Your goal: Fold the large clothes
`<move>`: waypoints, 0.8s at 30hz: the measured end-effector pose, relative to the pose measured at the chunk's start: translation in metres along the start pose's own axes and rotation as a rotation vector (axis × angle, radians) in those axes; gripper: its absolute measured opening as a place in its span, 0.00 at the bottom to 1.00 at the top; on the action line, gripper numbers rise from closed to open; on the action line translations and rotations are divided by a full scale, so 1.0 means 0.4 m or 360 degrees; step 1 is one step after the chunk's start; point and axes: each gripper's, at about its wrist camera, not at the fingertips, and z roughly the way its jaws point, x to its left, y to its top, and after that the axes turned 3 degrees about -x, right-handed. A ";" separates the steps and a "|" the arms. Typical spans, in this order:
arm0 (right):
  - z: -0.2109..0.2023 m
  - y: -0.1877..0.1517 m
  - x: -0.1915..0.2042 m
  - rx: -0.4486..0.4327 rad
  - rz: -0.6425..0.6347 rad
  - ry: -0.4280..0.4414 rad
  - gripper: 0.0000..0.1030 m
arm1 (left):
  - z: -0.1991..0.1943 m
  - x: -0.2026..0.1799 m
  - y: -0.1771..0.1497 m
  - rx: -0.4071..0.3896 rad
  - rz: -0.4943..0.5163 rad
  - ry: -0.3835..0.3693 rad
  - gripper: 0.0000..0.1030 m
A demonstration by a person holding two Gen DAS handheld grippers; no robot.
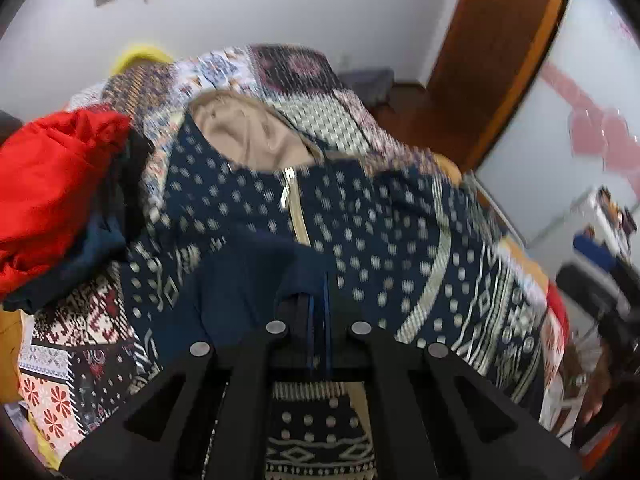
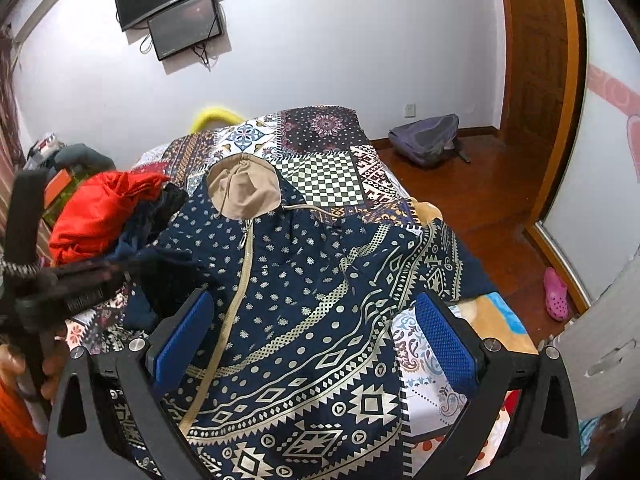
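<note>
A navy hooded jacket (image 2: 304, 288) with a cream pattern, a beige hood lining (image 2: 244, 190) and a front zip lies spread face up on the bed. Its hood points to the far end. My left gripper (image 1: 318, 300) is shut on a plain navy fold of the jacket's sleeve (image 1: 240, 276), held over the jacket's left half. In the right wrist view the left gripper (image 2: 108, 274) shows blurred at the left with that dark fabric trailing from it. My right gripper (image 2: 314, 336) hangs open above the jacket's lower part, with nothing between its blue pads (image 2: 444, 340).
A patchwork bedspread (image 2: 328, 178) covers the bed. A pile with a red garment (image 2: 100, 216) and dark clothes sits at the bed's left. A grey backpack (image 2: 428, 140) and a pink shoe (image 2: 555, 294) lie on the wooden floor to the right. Two screens (image 2: 176, 4) hang on the far wall.
</note>
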 end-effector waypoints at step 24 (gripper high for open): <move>0.083 0.025 0.274 0.0029 -0.0581 0.0078 0.97 | -0.252 0.299 -0.160 -0.0228 -0.0167 0.0555 0.82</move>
